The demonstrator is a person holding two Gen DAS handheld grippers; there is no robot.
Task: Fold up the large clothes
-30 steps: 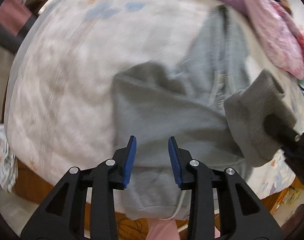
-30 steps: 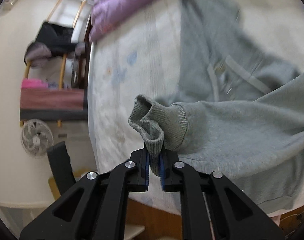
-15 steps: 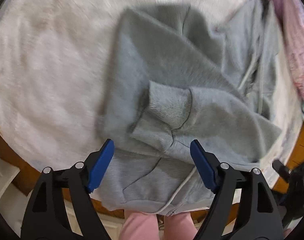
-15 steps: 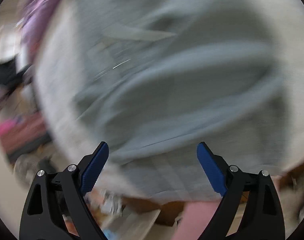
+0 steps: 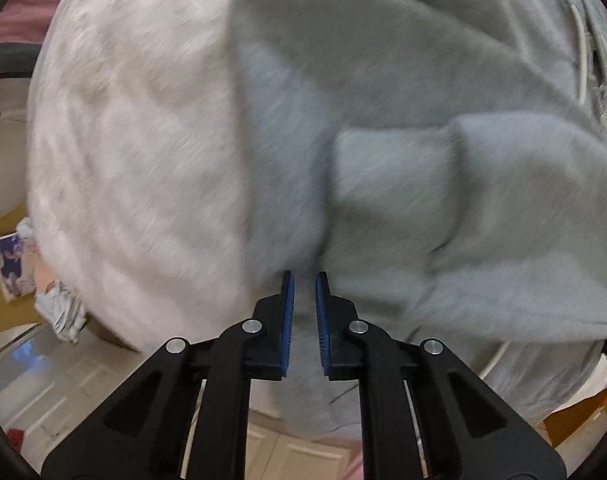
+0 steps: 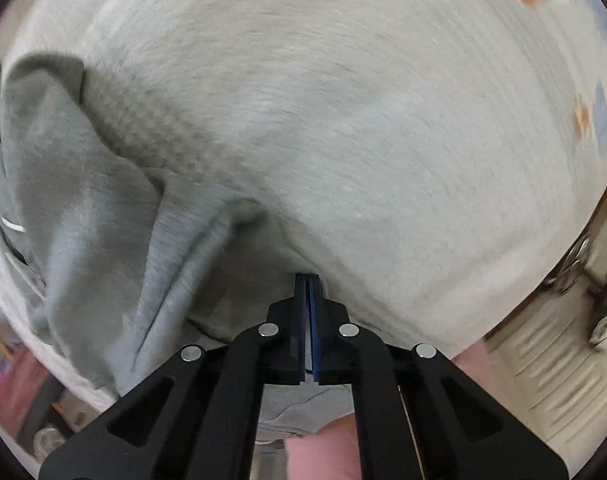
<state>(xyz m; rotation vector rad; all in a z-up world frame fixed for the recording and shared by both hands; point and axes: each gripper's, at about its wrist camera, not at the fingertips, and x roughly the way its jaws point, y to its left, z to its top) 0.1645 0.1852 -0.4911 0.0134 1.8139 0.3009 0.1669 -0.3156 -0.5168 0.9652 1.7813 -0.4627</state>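
A grey hoodie [image 5: 403, 128] lies on a pale bed sheet [image 5: 135, 140], with one sleeve folded across its body and the white drawstring showing at the right. My left gripper [image 5: 303, 280] has its blue pads close together on the hoodie's left lower edge, with a narrow gap between them. In the right wrist view the hoodie [image 6: 83, 208] lies bunched at the left. My right gripper [image 6: 308, 280] is shut tight at the hoodie's lower edge on the sheet [image 6: 383, 120]. Whether cloth is pinched there is hard to tell.
The bed's near edge runs just below both grippers. A pink-clad leg [image 6: 323, 452] shows under the right gripper. Crumpled cloth and a box [image 5: 35, 280] lie on the floor at the left. Cabinets [image 6: 551, 360] stand at the right.
Both grippers were wide open half a second ago and have now closed at the hoodie's lower edge. A second ago the right gripper held the sleeve cuff, which now lies across the hoodie.
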